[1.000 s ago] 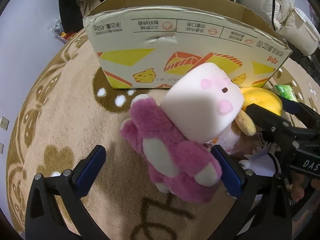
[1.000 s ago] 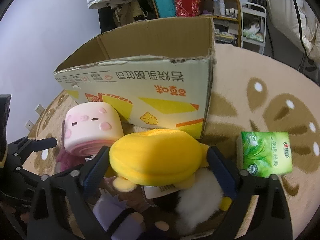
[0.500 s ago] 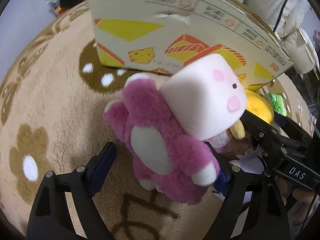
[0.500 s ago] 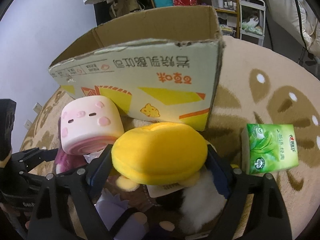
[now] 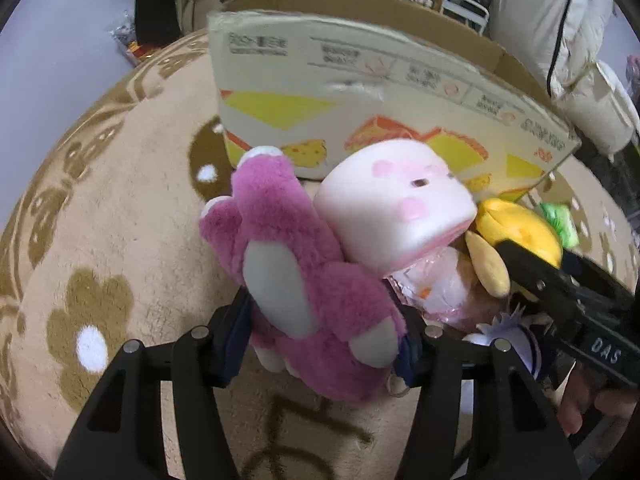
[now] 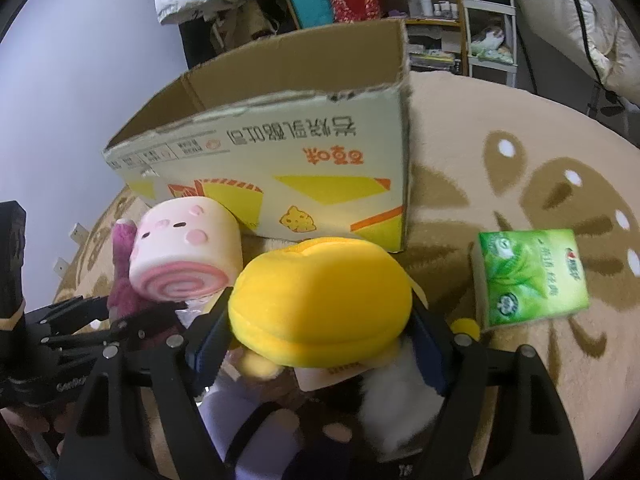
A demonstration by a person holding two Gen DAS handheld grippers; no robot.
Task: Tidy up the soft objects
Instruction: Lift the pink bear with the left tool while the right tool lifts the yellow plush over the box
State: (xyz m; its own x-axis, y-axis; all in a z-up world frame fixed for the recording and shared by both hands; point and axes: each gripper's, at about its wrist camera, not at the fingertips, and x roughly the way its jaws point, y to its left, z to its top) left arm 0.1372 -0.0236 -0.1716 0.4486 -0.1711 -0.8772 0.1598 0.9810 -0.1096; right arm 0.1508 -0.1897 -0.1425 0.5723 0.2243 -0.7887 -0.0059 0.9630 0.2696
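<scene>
- Left wrist view: the left gripper (image 5: 322, 336) has just been closing and its blue pads now press into the lower body of the pink bear (image 5: 304, 292), one pad on each side, so it is clamped on the toy.
- The bear sits on the tan rug (image 5: 100, 240) in front of the cardboard box (image 5: 360, 92), leaning against the white roll-cake pillow (image 5: 396, 208).
- The bear looks light and very squashy, with long slippery fur. A hold across the thick belly, as here, seems safer than on a thin arm or ear, which would likely slide out.
- The pillow rests on the bear and may tumble when the bear is lifted.
- Right wrist view: the right gripper (image 6: 316, 340) has also just been closing, and its pads stand against both flanks of the yellow plush (image 6: 320, 300), clamped on it at its widest part.
- The yellow plush lies on top of a heap of other toys, just before the box's near wall (image 6: 320, 160), with a green tissue pack (image 6: 528, 276) close by on the rug.
- It looks plump, smooth and springy. It should weigh little but could pop out of a shallow pinch, so a hold deep across the middle is best.
</scene>
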